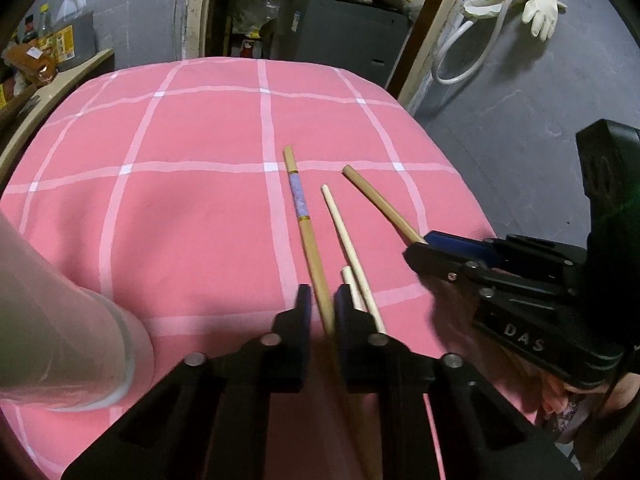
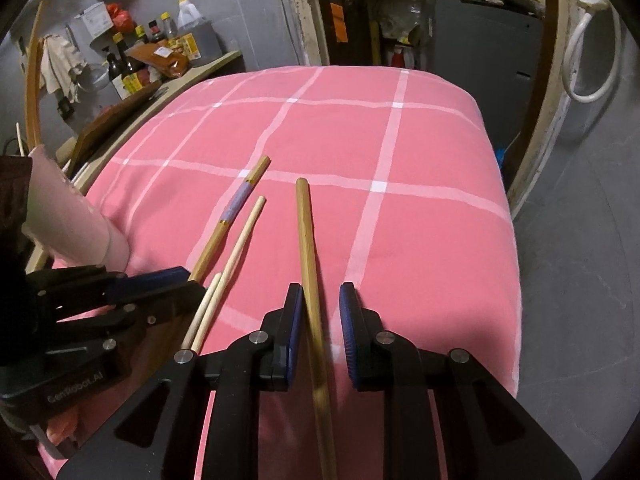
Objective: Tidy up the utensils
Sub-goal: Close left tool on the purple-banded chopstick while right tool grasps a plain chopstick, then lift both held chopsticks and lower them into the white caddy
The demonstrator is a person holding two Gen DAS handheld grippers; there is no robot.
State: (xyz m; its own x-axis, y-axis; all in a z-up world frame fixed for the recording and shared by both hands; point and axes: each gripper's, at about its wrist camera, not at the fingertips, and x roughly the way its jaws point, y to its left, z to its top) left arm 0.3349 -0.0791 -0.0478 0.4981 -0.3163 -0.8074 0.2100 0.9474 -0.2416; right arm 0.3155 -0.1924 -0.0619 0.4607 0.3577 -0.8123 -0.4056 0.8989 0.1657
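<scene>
On the pink checked tablecloth (image 1: 180, 208) lie several chopsticks. My left gripper (image 1: 322, 292) is shut on a tan chopstick with a pale patterned band (image 1: 298, 200), which points away between its pads. From the right wrist view the left gripper (image 2: 196, 280) sits low on the left, with the banded chopstick (image 2: 240, 200) sticking out of its tips. My right gripper (image 2: 320, 292) is shut on a plain brown chopstick (image 2: 306, 240). The left wrist view shows this right gripper (image 1: 418, 242) on the brown chopstick (image 1: 376, 204). Two thin pale chopsticks (image 1: 348, 232) lie loose between the grippers.
A pale, tube-shaped container (image 1: 80, 340) stands at the table's left side. A shelf of bottles (image 2: 132, 68) runs along the left wall. Behind the table are a grey cabinet (image 1: 340, 36), a hose (image 1: 460, 60) and rubber gloves (image 1: 540, 12). The table's right edge drops to grey floor.
</scene>
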